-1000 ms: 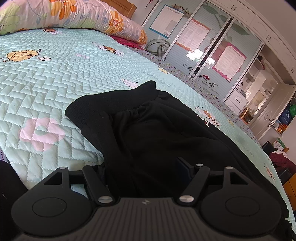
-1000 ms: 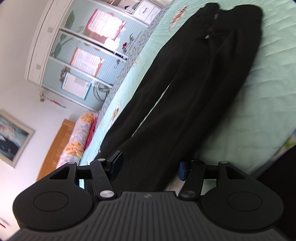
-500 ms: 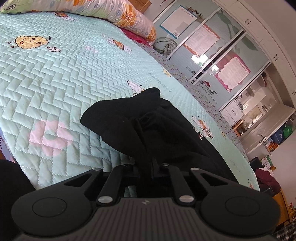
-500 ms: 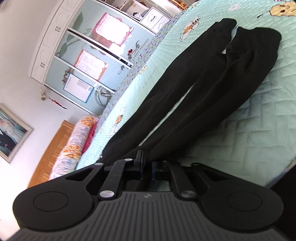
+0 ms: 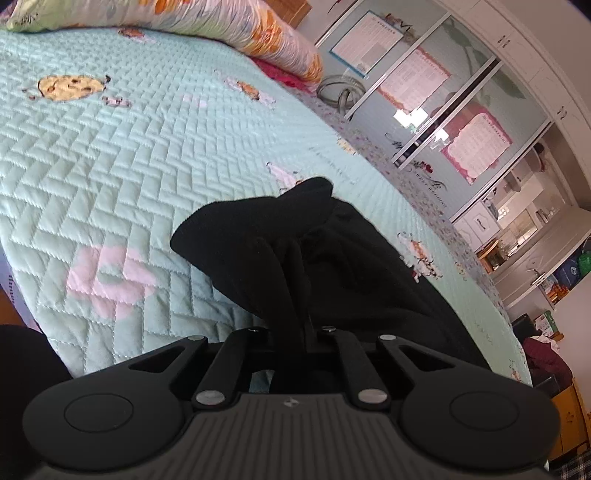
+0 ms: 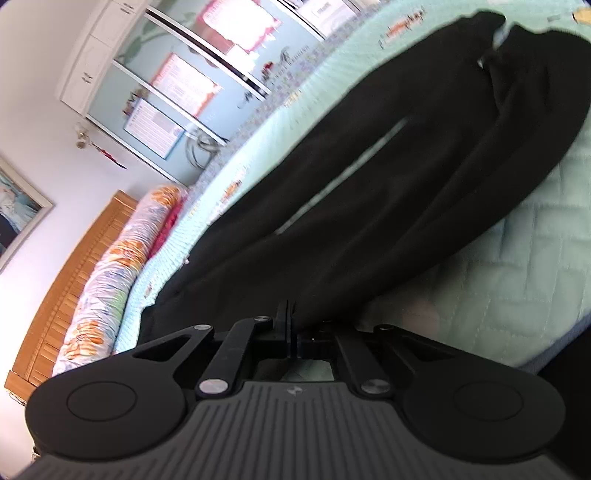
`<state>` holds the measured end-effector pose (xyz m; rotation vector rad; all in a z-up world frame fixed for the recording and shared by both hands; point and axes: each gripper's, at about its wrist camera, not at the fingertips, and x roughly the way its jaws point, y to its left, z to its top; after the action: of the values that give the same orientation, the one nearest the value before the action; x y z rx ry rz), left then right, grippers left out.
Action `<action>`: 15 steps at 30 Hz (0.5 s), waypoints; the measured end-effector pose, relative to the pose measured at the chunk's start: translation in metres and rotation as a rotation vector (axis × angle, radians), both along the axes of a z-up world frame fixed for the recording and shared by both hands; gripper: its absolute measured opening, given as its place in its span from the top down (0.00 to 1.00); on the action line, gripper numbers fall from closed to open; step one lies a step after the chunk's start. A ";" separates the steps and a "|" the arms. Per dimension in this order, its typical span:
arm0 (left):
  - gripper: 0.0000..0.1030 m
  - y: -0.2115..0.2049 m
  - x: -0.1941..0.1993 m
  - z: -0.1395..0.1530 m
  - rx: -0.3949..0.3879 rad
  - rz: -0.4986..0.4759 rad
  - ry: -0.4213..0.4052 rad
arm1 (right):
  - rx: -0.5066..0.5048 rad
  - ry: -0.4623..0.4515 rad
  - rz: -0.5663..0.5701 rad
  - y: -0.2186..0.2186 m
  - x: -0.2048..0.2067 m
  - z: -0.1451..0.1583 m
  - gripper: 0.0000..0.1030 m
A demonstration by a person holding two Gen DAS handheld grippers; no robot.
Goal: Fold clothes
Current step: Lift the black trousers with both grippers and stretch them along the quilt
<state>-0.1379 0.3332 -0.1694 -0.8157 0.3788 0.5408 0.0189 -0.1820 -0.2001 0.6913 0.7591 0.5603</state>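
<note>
A pair of black trousers [image 6: 388, 177] lies stretched out on a mint quilted bed [image 5: 110, 155]. In the left wrist view one end of the trousers [image 5: 295, 236] is bunched and pulled up off the quilt. My left gripper [image 5: 293, 332] is shut on that bunched black fabric. My right gripper [image 6: 291, 325] is shut on the near end of the trousers, which run away from it to the far end at the top right. The fingertips of both grippers are buried in the dark cloth.
A floral pillow [image 5: 221, 18] lies at the head of the bed, by a wooden headboard [image 6: 74, 266]. A wardrobe with glass sliding doors [image 5: 424, 85] stands along the far side. The near bed edge [image 5: 55, 332] is right below my left gripper.
Both grippers were open around the trousers a second ago and have closed on the fabric. The left one has lifted its end, which now bunches upward. The right view has swung and blurred.
</note>
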 end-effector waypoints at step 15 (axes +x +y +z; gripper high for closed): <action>0.78 -0.005 -0.039 -0.009 -0.114 -0.044 0.095 | 0.023 -0.046 0.025 -0.011 -0.015 0.024 0.92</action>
<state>-0.1771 0.3284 -0.1782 -0.8911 0.5174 0.5221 0.0038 -0.1934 -0.1764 0.6887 0.7198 0.6065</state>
